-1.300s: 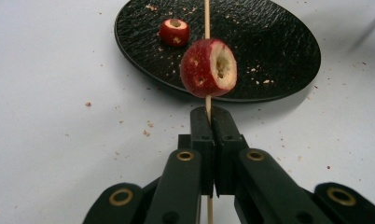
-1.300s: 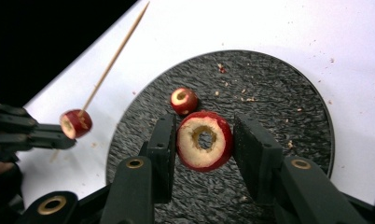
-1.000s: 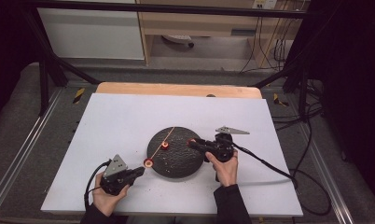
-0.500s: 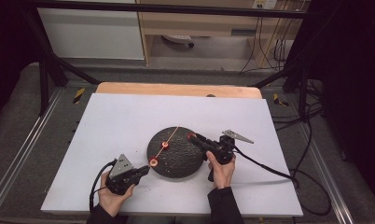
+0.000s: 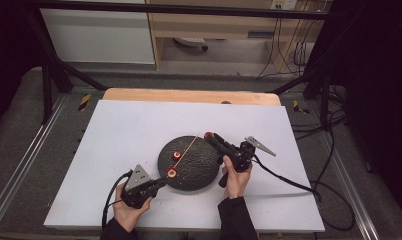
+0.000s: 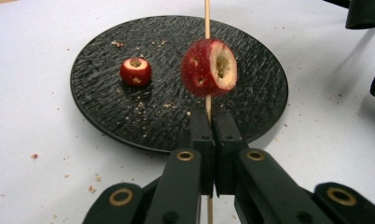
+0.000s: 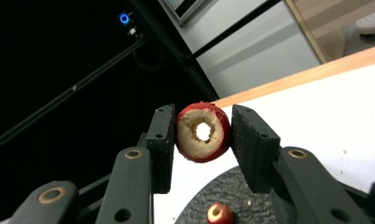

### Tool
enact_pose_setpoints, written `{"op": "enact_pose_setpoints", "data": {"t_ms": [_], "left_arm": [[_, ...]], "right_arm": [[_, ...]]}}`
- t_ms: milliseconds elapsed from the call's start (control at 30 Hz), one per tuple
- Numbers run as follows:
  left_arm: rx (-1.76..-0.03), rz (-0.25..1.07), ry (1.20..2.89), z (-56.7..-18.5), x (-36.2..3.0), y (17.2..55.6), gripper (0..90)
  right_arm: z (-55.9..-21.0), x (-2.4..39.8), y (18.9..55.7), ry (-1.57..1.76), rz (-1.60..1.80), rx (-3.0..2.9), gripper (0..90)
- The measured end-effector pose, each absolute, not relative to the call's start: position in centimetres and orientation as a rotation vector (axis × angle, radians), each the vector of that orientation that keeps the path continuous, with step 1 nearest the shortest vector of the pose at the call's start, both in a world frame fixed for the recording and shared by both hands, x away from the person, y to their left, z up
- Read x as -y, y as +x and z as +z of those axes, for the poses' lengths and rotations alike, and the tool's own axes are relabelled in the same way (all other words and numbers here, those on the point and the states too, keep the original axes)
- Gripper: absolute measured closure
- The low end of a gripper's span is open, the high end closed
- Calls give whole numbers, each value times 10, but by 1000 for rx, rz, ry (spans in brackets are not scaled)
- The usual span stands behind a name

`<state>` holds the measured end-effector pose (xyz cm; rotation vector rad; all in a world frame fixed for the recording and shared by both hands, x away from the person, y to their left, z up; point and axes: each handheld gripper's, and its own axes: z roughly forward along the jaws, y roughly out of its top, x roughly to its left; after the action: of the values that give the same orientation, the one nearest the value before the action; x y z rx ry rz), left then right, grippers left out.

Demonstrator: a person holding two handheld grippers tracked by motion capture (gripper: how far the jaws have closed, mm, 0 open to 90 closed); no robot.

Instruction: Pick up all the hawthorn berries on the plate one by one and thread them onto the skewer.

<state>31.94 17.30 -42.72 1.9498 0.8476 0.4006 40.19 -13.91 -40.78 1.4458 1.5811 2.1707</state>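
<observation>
Three red fruits (image 6: 209, 67), one skewer (image 6: 207, 18), no legible writing

Rough matt black plate (image 6: 106, 112) (slate-like), thin wooden skewer (image 6: 206, 18), glossy red fruit (image 6: 209, 67).

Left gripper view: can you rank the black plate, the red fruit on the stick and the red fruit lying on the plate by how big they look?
1. Black plate, by far the largest.
2. Red fruit on the stick.
3. Red fruit lying on the plate.
The skewered piece is nearer the camera, so its real size against the lying one is unsure.
</observation>
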Motion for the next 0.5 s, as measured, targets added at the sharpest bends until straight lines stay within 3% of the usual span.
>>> {"op": "enact_pose_setpoints", "data": {"t_ms": [500], "left_arm": [[-831,383,1925,-424,-157,315,883]], "right_arm": [[-399,144,411,1424,2231,-1389,616]]}}
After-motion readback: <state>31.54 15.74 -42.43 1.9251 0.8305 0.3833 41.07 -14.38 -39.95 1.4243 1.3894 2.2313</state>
